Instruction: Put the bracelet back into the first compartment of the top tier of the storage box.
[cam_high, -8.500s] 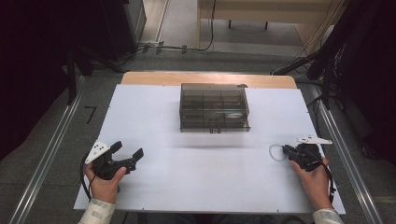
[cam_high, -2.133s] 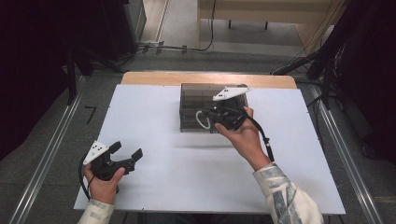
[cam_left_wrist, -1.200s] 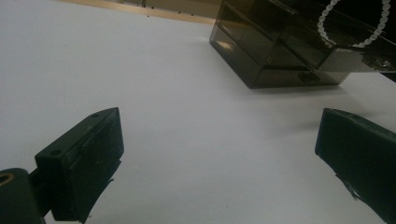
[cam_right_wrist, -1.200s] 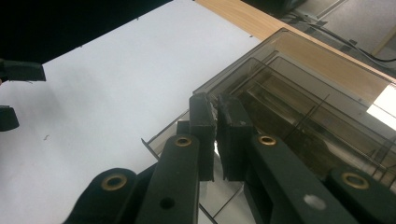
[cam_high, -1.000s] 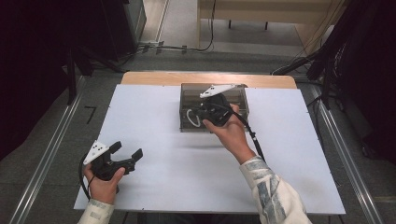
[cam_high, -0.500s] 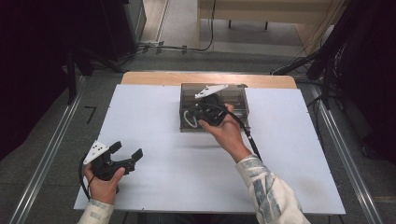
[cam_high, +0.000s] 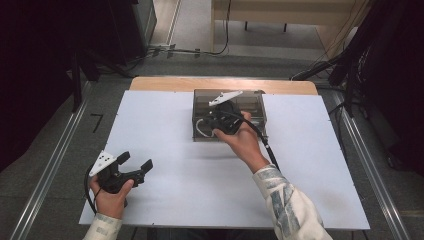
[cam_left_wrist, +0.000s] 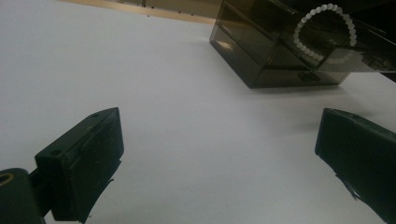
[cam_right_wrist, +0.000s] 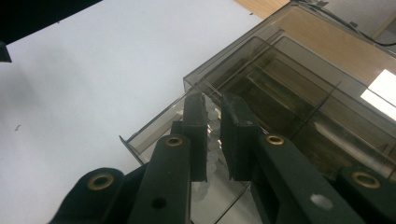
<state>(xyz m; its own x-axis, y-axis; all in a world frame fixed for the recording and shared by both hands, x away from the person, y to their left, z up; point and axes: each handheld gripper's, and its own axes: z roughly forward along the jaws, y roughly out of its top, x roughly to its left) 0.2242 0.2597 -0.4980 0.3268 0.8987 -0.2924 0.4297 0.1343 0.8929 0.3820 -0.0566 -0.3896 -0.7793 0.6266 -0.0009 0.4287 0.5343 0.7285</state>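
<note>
My right gripper (cam_right_wrist: 213, 133) is clamped on a white bead bracelet (cam_left_wrist: 322, 35) over the smoked box (cam_high: 252, 102) (far edge of the table (cam_high: 165, 115)). My left gripper (cam_high: 134, 164) rests near the near-left corner, jaws apart.

Both grippers are black; the left gripper (cam_high: 134, 166) and right gripper (cam_high: 214, 120) each carry a pale three-cornered plate and trail a black cable. Brass-ringed pivot holes mark the right gripper's linkage arms. The person's sleeves are light, patterned in grey
</note>
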